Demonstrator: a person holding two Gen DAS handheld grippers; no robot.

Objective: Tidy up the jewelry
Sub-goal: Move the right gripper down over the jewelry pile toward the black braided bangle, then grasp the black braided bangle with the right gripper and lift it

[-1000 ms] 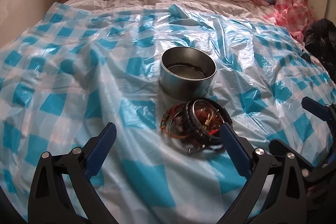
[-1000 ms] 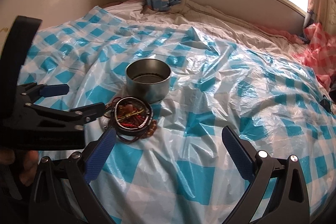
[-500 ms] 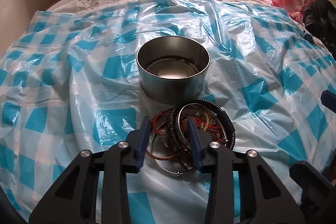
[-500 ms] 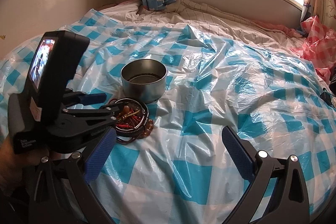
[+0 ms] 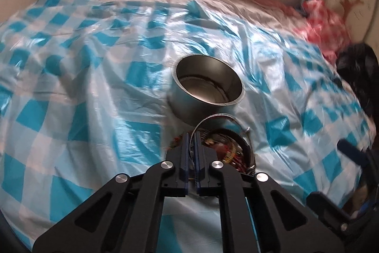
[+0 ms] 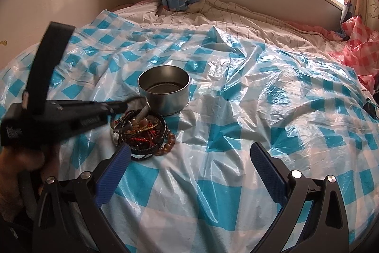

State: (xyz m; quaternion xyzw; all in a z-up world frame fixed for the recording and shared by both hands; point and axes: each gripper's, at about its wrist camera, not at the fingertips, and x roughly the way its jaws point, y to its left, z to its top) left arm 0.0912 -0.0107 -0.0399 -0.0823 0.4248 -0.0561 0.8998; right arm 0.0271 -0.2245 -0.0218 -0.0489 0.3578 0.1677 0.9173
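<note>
- Firstly, left wrist view: left gripper [image 5: 192, 134], jaws just closed to a narrow slit on a thin silver bangle [image 5: 214, 116]. The hoop stands up out of the jewelry pile [image 5: 227, 146], just in front of the round metal tin [image 5: 208, 84].
- Bangle, judged: stiff, light, smooth metal, likely to slip or swivel in a pinch at one point of the rim. A hold square across the band looks best.
- Pile, judged: cords, beads and rings tangled together; neighbours may drag along when one piece is lifted.
- Right wrist view: right gripper [image 6: 189, 166], jaws wide apart, nothing between them, above the checked plastic sheet [image 6: 260, 96] near the pile.
- Same view: pile touching the tin's near side; amber bead bracelet [image 6: 168, 146] at the pile's front edge, judged limp and easy to snag.
- Tin appears empty, open-topped, on soft bedding; judged light and liable to tip.
</note>
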